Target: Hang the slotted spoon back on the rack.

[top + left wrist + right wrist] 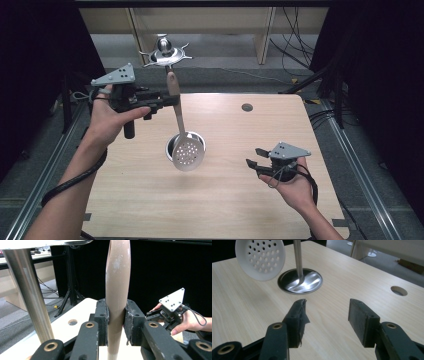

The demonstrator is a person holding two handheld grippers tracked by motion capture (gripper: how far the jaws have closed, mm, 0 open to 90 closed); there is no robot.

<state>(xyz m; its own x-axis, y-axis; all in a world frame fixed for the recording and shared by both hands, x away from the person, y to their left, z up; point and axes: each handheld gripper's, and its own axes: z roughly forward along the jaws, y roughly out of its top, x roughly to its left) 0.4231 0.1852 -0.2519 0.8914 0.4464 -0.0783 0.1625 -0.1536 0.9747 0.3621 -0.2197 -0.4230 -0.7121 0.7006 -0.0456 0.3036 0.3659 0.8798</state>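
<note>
A skimmer spoon with a brown handle [172, 82] and a perforated metal bowl [188, 154] hangs in the air above the table's middle. My left gripper [172, 99] is shut on that handle [117, 290], which stands upright between the pads [102, 315]. Right behind the skimmer is a metal utensil stand: round base [172, 145], thin pole [27, 290] and star-shaped hook top [165, 52]. My right gripper [253, 156] is open and holds nothing, low over the table at the right; its pads [358, 317] point toward the base [300, 281] and the skimmer bowl [260, 258].
The wooden table [250, 200] has a round cable hole [247, 107] near its far edge. Cables and wooden furniture legs lie on the floor beyond the table, and a metal rail [360, 165] runs along each side.
</note>
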